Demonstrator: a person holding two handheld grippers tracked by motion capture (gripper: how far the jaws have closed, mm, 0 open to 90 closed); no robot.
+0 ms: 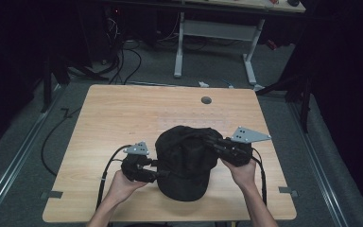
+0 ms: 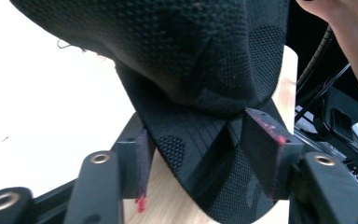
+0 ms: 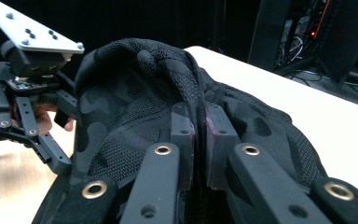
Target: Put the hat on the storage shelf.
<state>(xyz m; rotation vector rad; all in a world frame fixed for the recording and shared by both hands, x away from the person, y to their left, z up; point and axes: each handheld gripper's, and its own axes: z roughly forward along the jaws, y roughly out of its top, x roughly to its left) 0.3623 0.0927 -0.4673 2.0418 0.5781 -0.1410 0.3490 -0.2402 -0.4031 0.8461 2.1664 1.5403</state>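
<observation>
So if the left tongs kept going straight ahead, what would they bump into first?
The black cap. Its brim already lies between the left tongs, which look open around it, and the cap's rounded crown rises right behind. Pushing on would most likely press into that crown, though the exact depth is hard to judge.

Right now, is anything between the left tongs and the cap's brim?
Nothing visible. The left tongs are open with the brim of the cap already lying between the jaws, over bare table. The right tongs are shut on a fold of the cap's crown, on the far side.
</observation>
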